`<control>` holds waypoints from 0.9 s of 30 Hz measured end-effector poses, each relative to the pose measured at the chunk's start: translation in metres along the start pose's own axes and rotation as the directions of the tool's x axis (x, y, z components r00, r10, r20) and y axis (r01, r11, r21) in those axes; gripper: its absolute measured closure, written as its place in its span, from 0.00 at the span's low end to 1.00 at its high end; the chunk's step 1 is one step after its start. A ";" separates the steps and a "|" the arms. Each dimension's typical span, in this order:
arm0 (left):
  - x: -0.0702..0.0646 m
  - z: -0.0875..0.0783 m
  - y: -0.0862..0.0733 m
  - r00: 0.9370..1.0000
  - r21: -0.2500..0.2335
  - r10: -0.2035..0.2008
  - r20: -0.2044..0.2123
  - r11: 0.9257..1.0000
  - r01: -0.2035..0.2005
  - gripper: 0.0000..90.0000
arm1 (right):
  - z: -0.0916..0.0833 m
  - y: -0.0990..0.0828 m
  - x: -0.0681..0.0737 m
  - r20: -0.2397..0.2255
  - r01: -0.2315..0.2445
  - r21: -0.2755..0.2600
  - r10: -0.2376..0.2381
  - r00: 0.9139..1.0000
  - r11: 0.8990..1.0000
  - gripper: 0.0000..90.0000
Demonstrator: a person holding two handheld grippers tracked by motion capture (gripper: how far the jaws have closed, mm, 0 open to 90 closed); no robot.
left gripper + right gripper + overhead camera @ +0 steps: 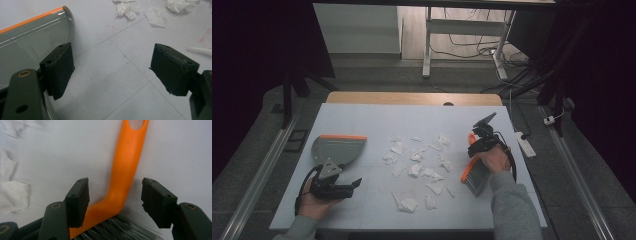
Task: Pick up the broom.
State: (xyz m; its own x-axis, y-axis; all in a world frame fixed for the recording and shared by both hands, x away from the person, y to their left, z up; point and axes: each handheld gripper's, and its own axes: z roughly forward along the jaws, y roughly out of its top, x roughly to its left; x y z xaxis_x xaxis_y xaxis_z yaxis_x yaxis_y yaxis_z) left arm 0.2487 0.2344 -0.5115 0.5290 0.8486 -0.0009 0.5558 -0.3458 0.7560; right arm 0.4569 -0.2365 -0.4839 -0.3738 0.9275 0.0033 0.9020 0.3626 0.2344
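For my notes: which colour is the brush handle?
Orange; the brush handle shows best in the right gripper view.

On the white table (377, 210), the grey plastic dustpan with orange edge (337, 148) lies at the left, the torn white paper scraps (417, 167) in the middle, the orange-handled hand brush (474, 172) at the right.

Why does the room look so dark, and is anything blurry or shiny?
High view: light falls on the white table, while the room's sides sink into black. Left gripper view: the dustpan carries pale streaks of glare, and the near jaws look soft. Right gripper view: the paper scraps at the left edge are smeared, the orange brush handle casts a faint shadow.
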 end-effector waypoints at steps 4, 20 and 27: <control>0.000 0.000 0.000 1.000 -0.001 0.000 -0.004 1.000 0.000 0.22 | 0.006 -0.002 -0.001 0.013 -0.025 0.028 0.025 1.000 0.999 0.50; -0.001 -0.001 0.000 1.000 -0.006 -0.004 -0.011 1.000 0.003 0.22 | 0.001 -0.008 0.001 0.016 -0.034 0.051 0.033 0.999 0.998 0.78; -0.001 -0.001 0.000 1.000 -0.005 -0.001 -0.014 1.000 0.001 0.22 | -0.014 -0.018 -0.015 -0.105 -0.018 -0.020 0.015 0.994 1.000 0.79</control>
State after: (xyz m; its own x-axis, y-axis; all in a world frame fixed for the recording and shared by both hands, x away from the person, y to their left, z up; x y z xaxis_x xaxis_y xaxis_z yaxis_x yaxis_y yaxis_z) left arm 0.2478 0.2339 -0.5111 0.5196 0.8544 0.0071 0.5534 -0.3428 0.7591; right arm 0.4429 -0.2579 -0.4745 -0.3806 0.9183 0.1089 0.9038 0.3444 0.2539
